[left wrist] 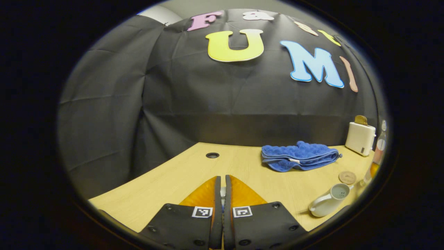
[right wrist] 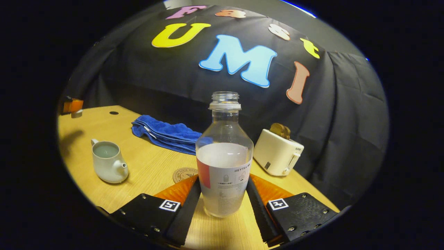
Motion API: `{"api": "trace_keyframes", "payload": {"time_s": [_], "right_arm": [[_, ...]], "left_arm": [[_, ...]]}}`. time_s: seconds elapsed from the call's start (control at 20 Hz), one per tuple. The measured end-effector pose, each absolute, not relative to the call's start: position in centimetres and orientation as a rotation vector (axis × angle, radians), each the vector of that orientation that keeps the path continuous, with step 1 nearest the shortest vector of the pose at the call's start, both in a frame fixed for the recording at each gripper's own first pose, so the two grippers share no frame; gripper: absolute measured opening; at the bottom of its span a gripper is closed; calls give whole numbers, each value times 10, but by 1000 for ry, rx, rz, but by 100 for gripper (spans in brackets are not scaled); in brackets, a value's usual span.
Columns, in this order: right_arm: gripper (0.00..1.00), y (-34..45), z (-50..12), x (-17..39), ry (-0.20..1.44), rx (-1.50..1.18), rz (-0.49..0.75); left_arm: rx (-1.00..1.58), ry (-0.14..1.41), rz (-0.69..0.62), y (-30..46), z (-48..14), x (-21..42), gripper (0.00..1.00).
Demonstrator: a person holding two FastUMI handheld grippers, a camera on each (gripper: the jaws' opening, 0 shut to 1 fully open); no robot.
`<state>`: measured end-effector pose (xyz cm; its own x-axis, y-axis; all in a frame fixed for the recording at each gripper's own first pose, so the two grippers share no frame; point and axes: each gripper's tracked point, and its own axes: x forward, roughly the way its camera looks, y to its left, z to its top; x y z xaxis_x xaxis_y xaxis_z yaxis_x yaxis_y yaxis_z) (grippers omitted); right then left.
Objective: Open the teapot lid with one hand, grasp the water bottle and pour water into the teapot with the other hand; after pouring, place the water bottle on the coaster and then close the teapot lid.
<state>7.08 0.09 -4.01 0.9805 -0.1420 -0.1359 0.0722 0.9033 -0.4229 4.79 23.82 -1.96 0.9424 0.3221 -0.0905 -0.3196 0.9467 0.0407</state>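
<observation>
While one teapot [right wrist: 107, 161] stands lidless — one water bottle [right wrist: 224, 156], one coaster [right wrist: 184, 173].

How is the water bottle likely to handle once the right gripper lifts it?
The water bottle is clear, smooth and round, so it may slip or twist between the right gripper fingers. It looks over half full, so probably fairly heavy. With no cap on, tilting could spill water.
</observation>
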Motion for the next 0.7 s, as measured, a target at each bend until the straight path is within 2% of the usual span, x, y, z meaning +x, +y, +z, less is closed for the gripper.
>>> {"api": "trace_keyframes", "payload": {"time_s": [0.7], "right_arm": [[77, 38, -31, 86, 95, -1024, -124]], "left_arm": [[-14, 101, 304, 237, -22, 48, 7]]}}
